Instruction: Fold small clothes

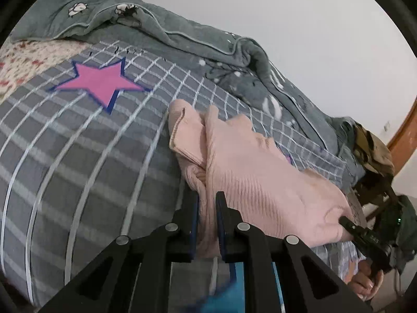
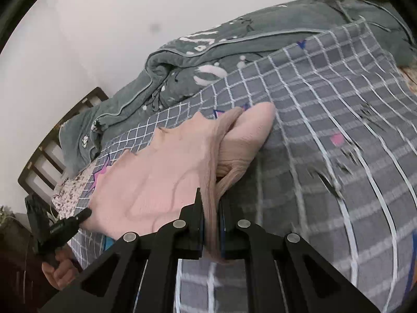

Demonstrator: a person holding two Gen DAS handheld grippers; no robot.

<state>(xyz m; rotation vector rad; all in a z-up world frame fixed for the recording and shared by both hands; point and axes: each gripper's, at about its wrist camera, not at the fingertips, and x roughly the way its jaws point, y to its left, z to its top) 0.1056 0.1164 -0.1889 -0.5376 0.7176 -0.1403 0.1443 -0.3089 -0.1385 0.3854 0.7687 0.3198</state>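
A small pink ribbed knit garment (image 1: 250, 172) lies stretched over the grey checked bed sheet (image 1: 78, 156). My left gripper (image 1: 207, 195) is shut on a bunched edge of it near the bed's front. In the right wrist view the same pink garment (image 2: 161, 172) runs away to the left, and my right gripper (image 2: 210, 198) is shut on a pinched fold of its other edge. Each view shows the other gripper clamped on the far corner: right gripper (image 1: 344, 220), left gripper (image 2: 86, 212). The cloth hangs taut between them, lifted a little off the sheet.
A rumpled grey-green quilt (image 1: 182, 36) lies along the wall side of the bed. A pink star print (image 1: 101, 80) marks the sheet. A floral cloth (image 1: 20, 62) sits at the bed's head. A dark wooden bed frame (image 2: 52, 146) and a person's hand (image 2: 60, 268) are at the edge.
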